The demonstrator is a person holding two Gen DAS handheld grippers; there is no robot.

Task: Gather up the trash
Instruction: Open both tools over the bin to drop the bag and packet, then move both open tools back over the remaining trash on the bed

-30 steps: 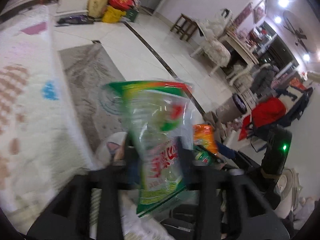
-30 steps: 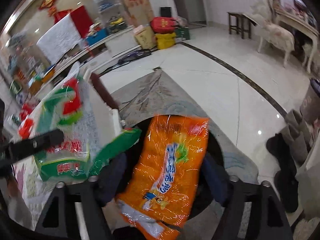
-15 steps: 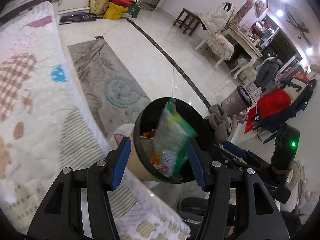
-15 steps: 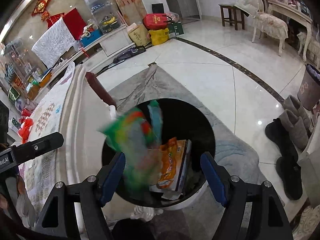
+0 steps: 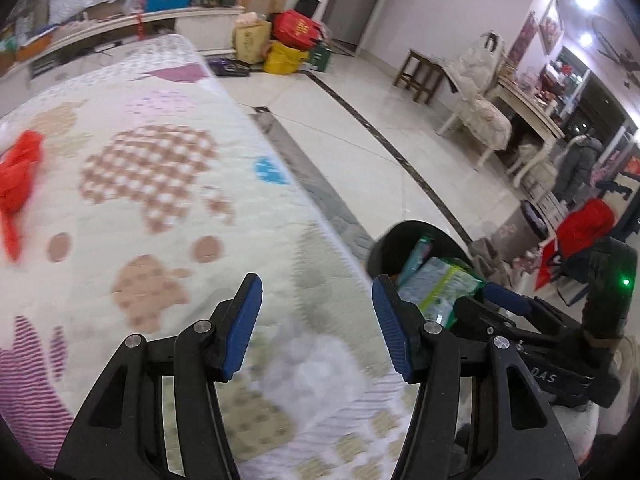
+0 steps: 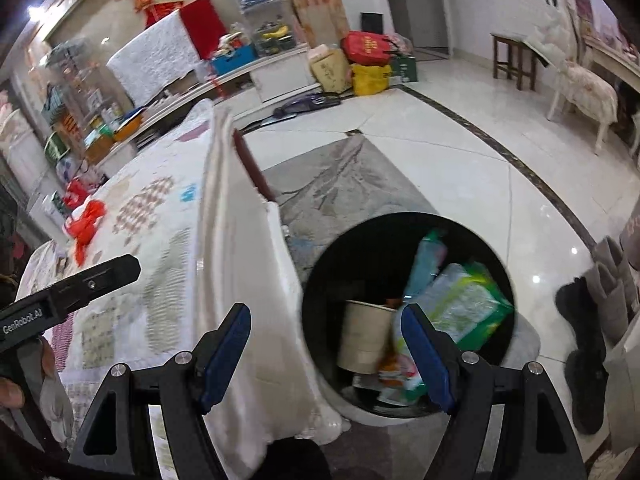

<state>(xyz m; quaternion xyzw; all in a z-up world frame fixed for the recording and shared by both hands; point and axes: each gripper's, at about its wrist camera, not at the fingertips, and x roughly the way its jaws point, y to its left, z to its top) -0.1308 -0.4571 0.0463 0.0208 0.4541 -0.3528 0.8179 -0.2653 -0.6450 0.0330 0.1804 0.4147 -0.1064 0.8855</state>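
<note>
The black round bin (image 6: 326, 264) stands on the floor against the bed's edge. Inside it lie a green and white packet (image 6: 468, 304), a teal packet (image 6: 428, 256), a paper cup (image 6: 364, 336) and an orange wrapper (image 6: 394, 372). My right gripper (image 6: 326, 312) is open and empty above the bin's left rim and the hanging quilt. My left gripper (image 5: 316, 284) is open and empty over the patterned quilt (image 5: 160, 208), with the bin (image 5: 384, 240) to its right. A crumpled red plastic bag (image 5: 16, 184) lies on the quilt at far left.
A grey rug (image 6: 340, 184) lies under the bin on the white tiled floor. Dark boots (image 6: 584, 360) stand right of the bin. Bags and boxes (image 6: 360, 64) are piled by the far wall, and a chair (image 6: 580, 88) and a stool (image 6: 512, 56) stand at the right.
A second ago each gripper held a packet, green and white in the left, orange in the right. Both packets dropped into the bin. Both grippers swung left toward the bed.
</note>
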